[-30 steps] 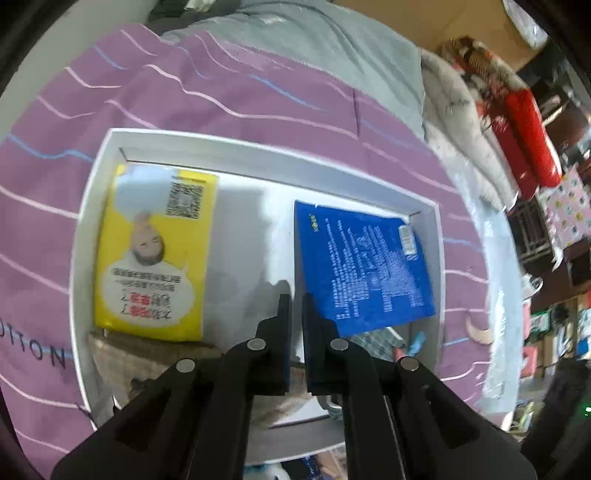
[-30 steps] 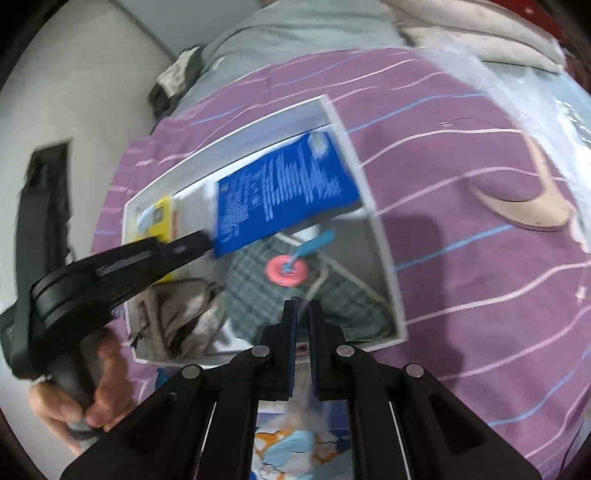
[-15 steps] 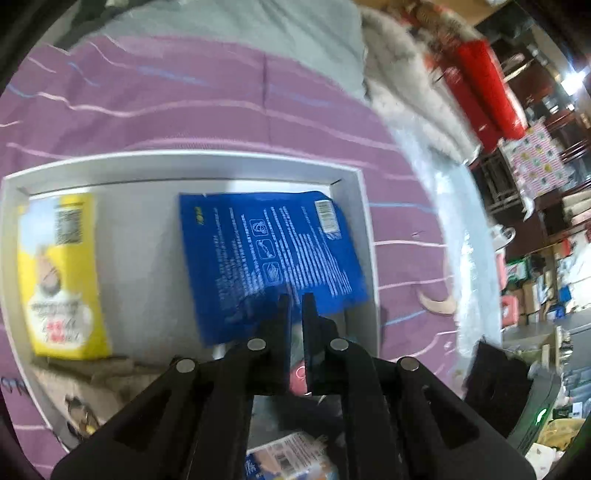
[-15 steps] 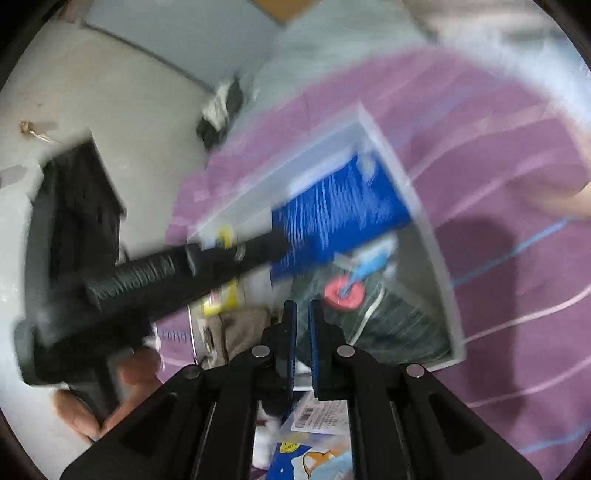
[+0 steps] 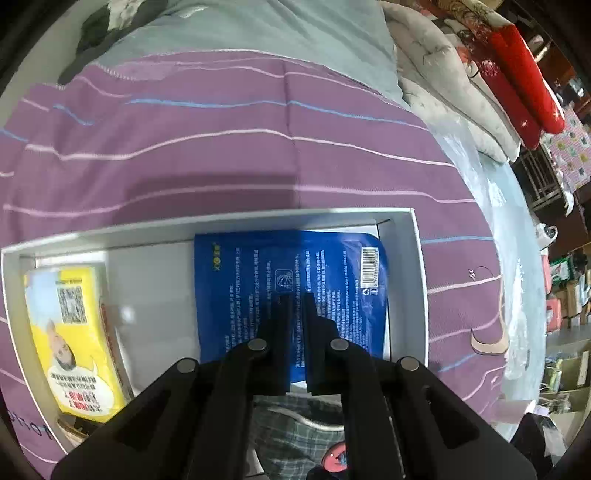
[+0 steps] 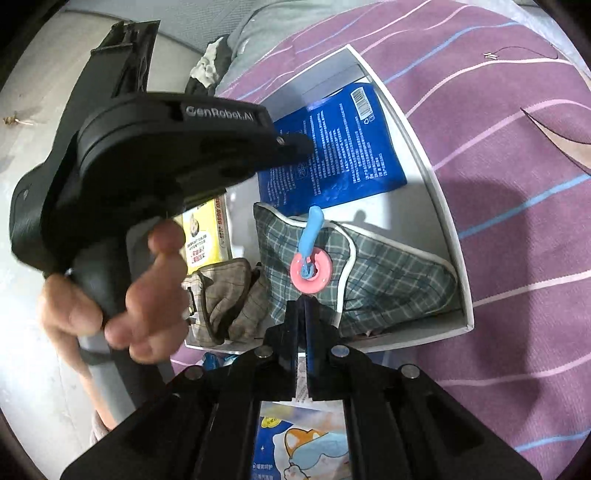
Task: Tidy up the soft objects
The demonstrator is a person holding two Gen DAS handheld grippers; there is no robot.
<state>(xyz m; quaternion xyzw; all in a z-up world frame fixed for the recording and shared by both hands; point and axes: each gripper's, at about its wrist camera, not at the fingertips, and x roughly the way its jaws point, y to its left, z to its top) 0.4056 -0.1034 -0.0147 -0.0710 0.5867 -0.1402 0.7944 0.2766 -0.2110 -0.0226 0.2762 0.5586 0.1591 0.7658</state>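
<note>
A white box lies on a purple striped bedspread. It holds a blue packet, a yellow packet, a green plaid pouch with a pink ring toy on it, and a beige checked pouch. My left gripper is shut, its tips over the blue packet; I see no grip on it. My right gripper is shut above the plaid pouch's near edge. A cartoon-printed packet shows under its arms, outside the box.
The bedspread surrounds the box. A grey blanket, pale quilts and red cushions lie beyond it. Clear plastic sheeting runs along the right side. A person's hand holds the left gripper's handle.
My left gripper has moved right across the box, from the bare floor between the packets to over the blue packet. The right gripper's small gap has closed and it has tilted down.
</note>
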